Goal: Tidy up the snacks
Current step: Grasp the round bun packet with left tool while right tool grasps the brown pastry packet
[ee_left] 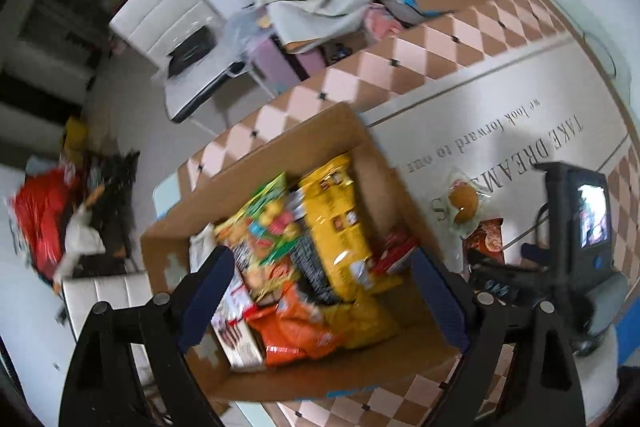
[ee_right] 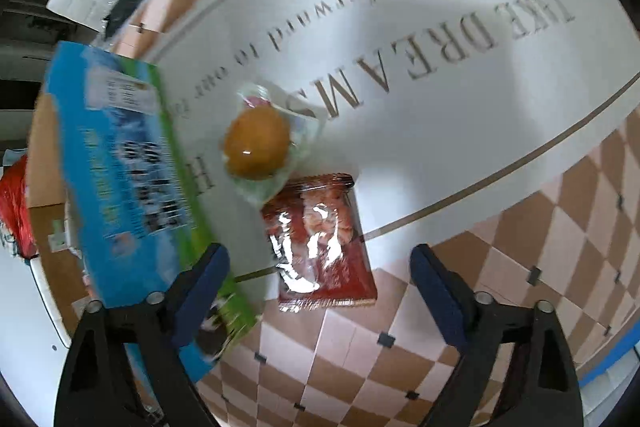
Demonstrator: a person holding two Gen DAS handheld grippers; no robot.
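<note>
The mat [ee_right: 440,115] on the floor carries large grey letters reading "TAKE DREAMS" and, in smaller script, "we look forward to our", with the rest covered. Printing on the snack packets is too blurred to read.

The left gripper [ee_left: 320,283] points steeply down over an open cardboard box [ee_left: 280,147] full of snacks: a yellow bag [ee_left: 340,223], an orange bag [ee_left: 296,331], a green and yellow packet [ee_left: 268,211] and a white box [ee_left: 236,327] at its left side. Its jaws stand wide apart and nothing is between them.

The right gripper [ee_right: 320,291] also points steeply down, above the mat's edge. Its jaws are wide apart with nothing pressed by the pads. Just ahead of them a red snack packet [ee_right: 324,243] lies flat, and touching its upper corner is a round golden bun in a clear wrapper [ee_right: 260,143]. The blue and green outer side of the box [ee_right: 132,179] rises just left of the left finger [ee_right: 200,291]. In the left view the right gripper's body [ee_left: 576,227] hangs beyond the box, near the bun [ee_left: 464,203].
</note>
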